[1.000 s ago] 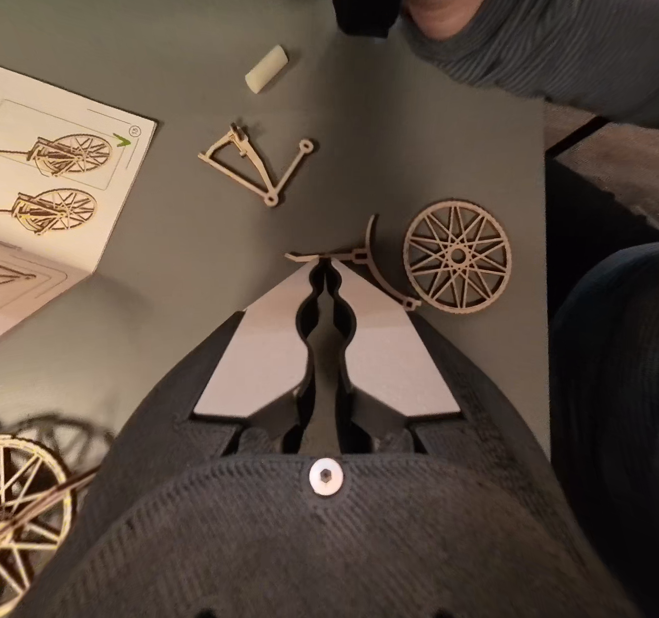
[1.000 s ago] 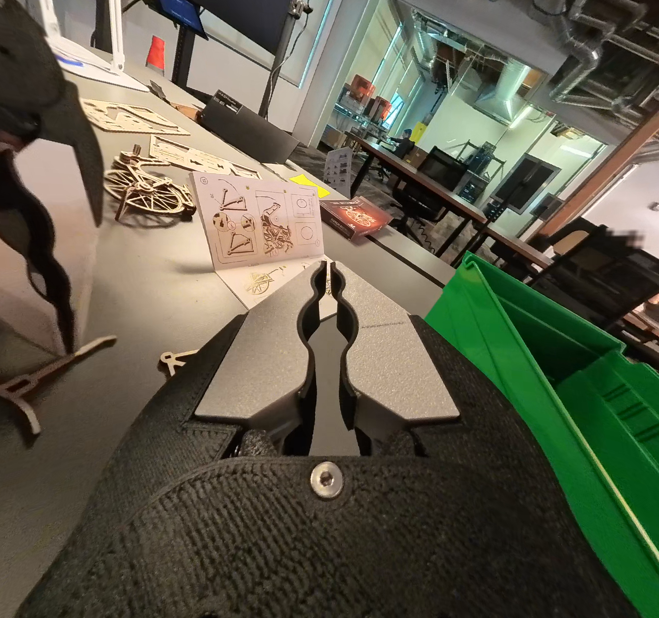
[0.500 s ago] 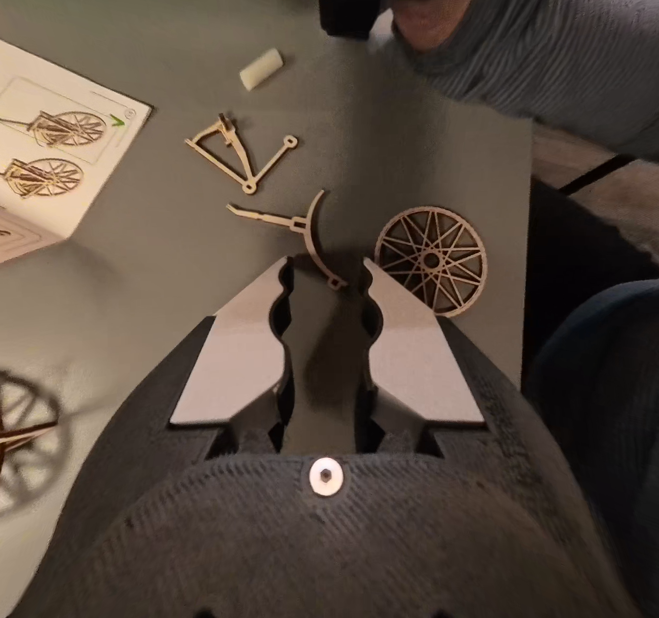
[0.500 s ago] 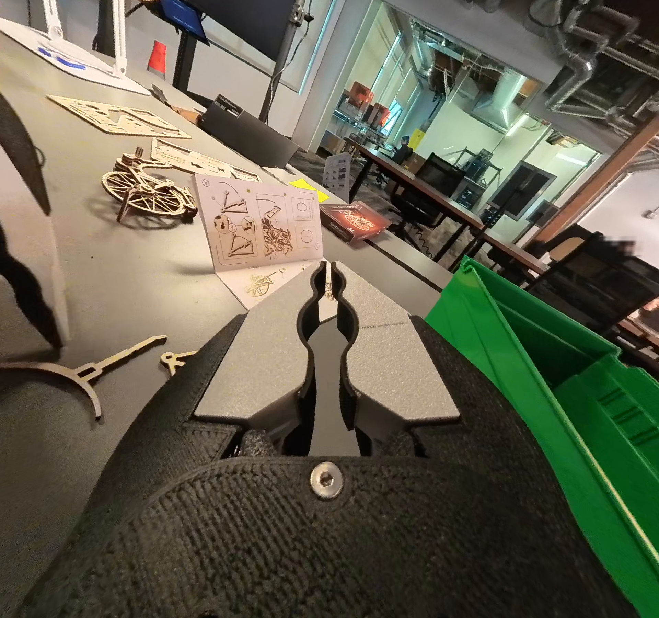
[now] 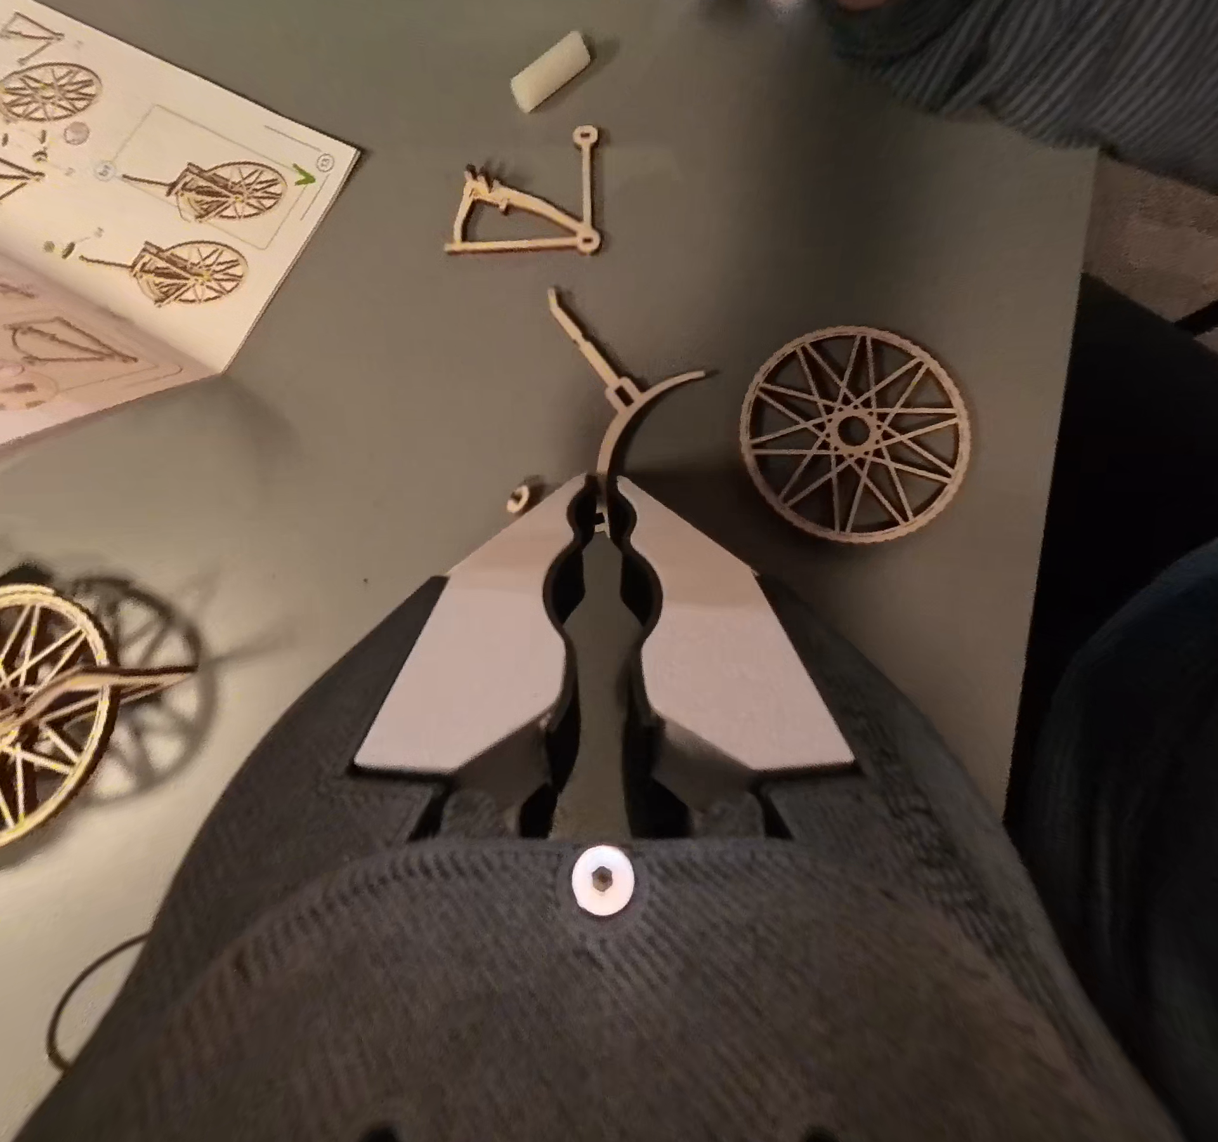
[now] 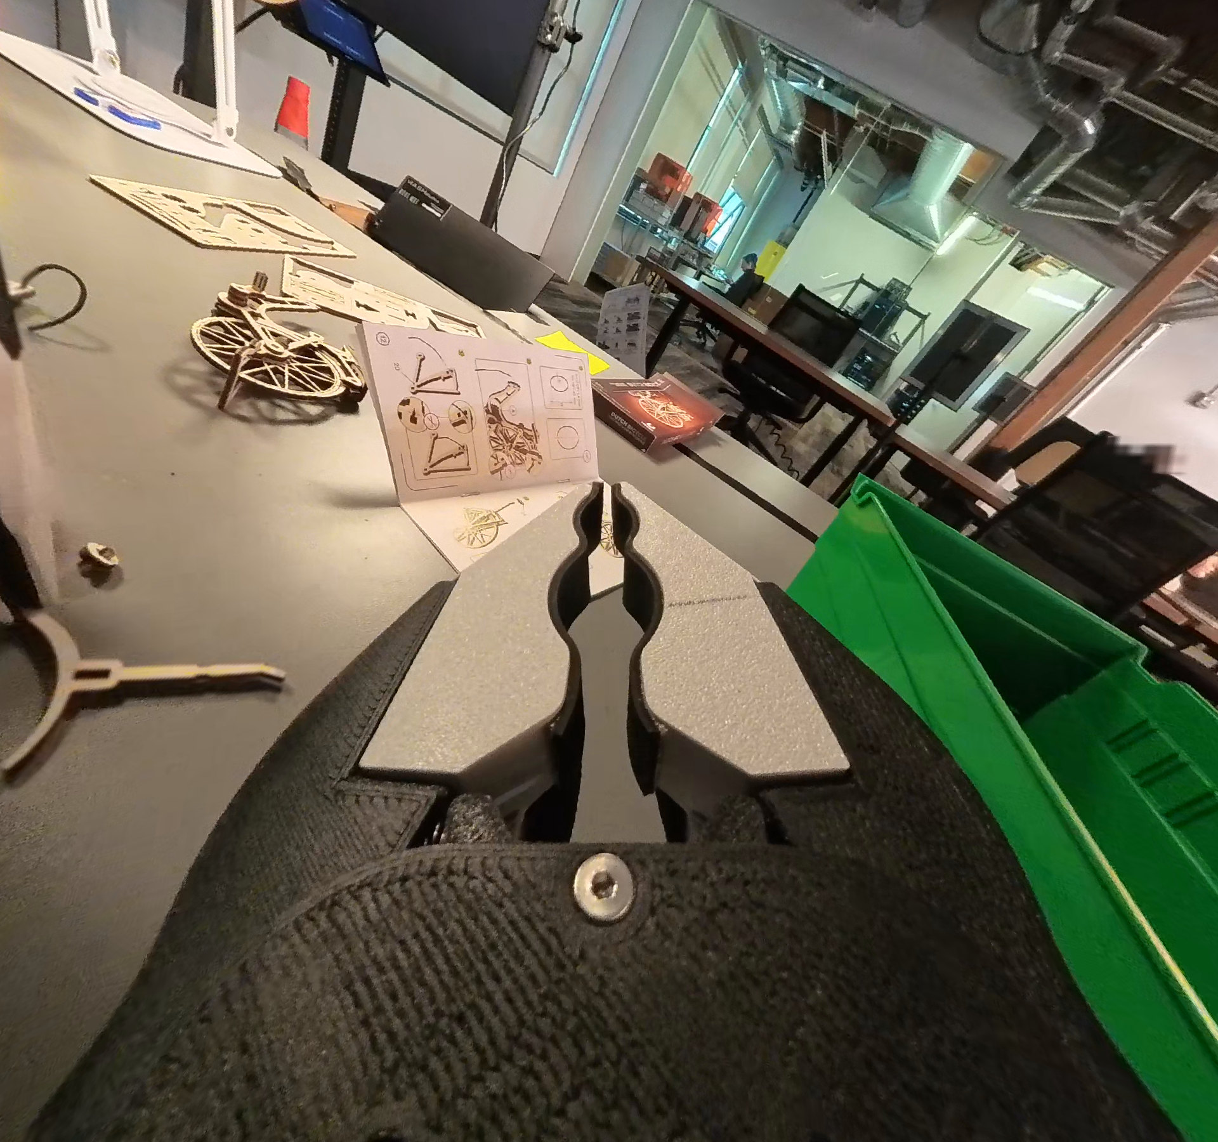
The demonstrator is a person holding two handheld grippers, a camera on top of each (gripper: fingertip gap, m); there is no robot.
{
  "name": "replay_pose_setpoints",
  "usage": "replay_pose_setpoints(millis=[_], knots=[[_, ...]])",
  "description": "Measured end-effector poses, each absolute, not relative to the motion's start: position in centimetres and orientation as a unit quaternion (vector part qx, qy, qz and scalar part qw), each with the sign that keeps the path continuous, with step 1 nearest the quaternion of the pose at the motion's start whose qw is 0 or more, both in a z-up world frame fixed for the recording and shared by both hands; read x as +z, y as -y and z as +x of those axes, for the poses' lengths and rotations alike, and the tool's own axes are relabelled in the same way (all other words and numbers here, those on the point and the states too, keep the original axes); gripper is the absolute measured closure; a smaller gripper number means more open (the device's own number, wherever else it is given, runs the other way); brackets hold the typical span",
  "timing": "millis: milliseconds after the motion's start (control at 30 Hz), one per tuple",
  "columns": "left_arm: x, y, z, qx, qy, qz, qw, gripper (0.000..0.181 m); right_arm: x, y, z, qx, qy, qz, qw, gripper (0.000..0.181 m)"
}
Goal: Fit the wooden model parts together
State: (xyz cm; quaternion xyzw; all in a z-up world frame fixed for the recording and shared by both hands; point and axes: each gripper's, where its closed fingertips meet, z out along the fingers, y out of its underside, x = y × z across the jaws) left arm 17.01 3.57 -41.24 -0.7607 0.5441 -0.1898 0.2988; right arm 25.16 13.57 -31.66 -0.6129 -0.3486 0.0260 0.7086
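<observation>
Only the left wrist view shows the left gripper [image 5: 601, 484] clenched on the lower end of the curved fender piece [image 5: 636, 415], which sits just left of the spoked wheel [image 5: 855, 433] lying flat on the grey table [image 5: 369, 398], with the triangular frame part [image 5: 527, 214] farther from the gripper than that wheel. The fender's straight stem points away from the wheel, up and to the left, while its arc opens toward the wheel. The right wrist view alone shows the right gripper [image 6: 606, 494] nearly closed on nothing beside a green bin [image 6: 988, 682], with the folded instruction sheet [image 6: 488, 418] standing beyond its tips and the partly built bicycle [image 6: 277, 352] left of that sheet.
</observation>
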Motion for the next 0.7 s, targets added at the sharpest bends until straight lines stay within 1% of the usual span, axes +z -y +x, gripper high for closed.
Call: replay_pose_setpoints(millis=[133, 367, 467, 500, 600, 700], knots=[[-40.5, -4.1, 16.4, -0.187, -0.531, -0.759, 0.328, 0.179, -31.8, -13.7, 25.1, 0.021, 0.349, -0.618, 0.704, 0.181], [-37.1, -7.1, 17.1, -0.171, -0.534, -0.715, 0.417, 0.179, -32.5, -14.7, 26.5, 0.028, 0.302, -0.676, 0.672, 0.180], [-35.7, -8.5, 18.1, -0.178, -0.535, -0.690, 0.453, 0.179, -32.6, -14.6, 26.6, 0.056, 0.294, -0.686, 0.664, 0.178], [-35.3, -9.1, 18.3, -0.173, -0.534, -0.682, 0.469, 0.179, -32.5, -14.4, 26.5, 0.065, 0.294, -0.684, 0.665, 0.174], [-34.4, -10.6, 18.5, -0.133, -0.535, -0.657, 0.514, 0.179, -32.2, -13.7, 25.8, 0.098, 0.303, -0.673, 0.668, 0.169], [-34.9, -11.0, 18.7, -0.115, -0.539, -0.654, 0.518, 0.180, -31.5, -13.2, 25.5, 0.124, 0.305, -0.658, 0.677, 0.168]])
